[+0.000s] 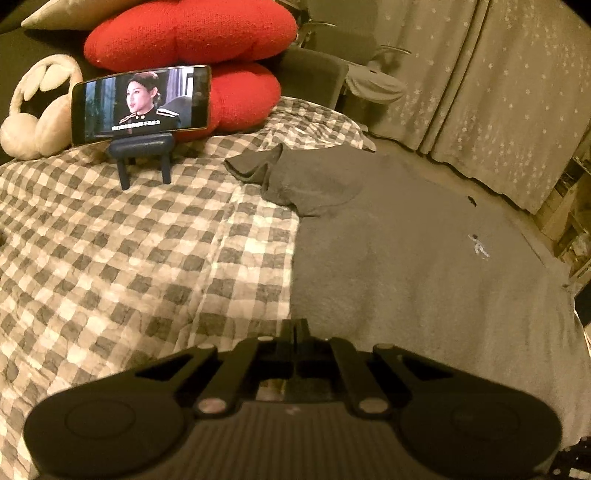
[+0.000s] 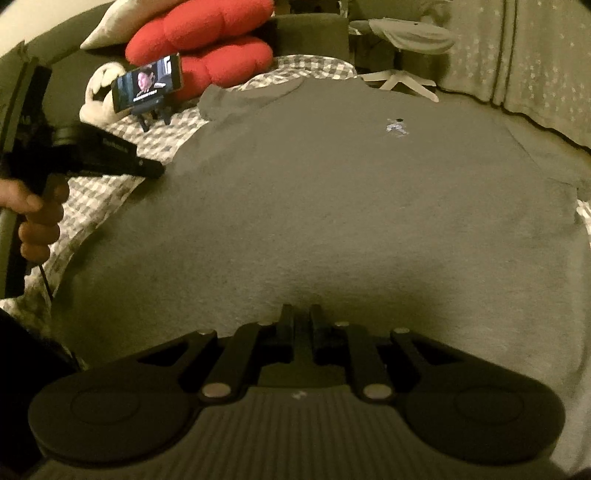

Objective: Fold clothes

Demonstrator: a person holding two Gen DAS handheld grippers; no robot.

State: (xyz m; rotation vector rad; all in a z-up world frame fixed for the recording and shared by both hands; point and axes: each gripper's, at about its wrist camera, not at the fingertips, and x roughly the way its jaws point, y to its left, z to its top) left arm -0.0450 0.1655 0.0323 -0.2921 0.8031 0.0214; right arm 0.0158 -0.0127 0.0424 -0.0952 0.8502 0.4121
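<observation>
At the far left, a fluffy cream plush toy [image 1: 35, 110] is seen against a dark sofa, with a pale pillow [image 1: 77, 13] behind it. Just beside the toy, a phone [image 1: 142, 103] is propped landscape on a dark two-legged stand [image 1: 144, 155]; a video with a line of subtitles is playing, but the writing is too small to be read. Behind the phone, two plump red knitted cushions [image 1: 192, 35] are stacked. A quilted, checked cover [image 1: 122, 251] is spread across the bed.

The grey T-shirt [image 2: 314, 206] is laid flat on the cover, right of the phone, its soft jersey smooth; a small pale embroidered emblem [image 2: 397, 127] is shown on the chest, unreadable. One sleeve [image 1: 295, 173] is rumpled at the shirt's far left corner. Far right, a curtain [image 1: 498, 92] sprinkled with small pale motifs is hung.

The left gripper [image 1: 295, 326] is pressed together over the shirt's near left edge; whether cloth is pinched cannot be told. The right gripper [image 2: 302, 314] is almost closed over the near hem, with a narrow gap left between its fingers. In the right wrist view a hand [image 2: 35, 218] is wrapped round the left gripper's handle, where small print cannot be read.
</observation>
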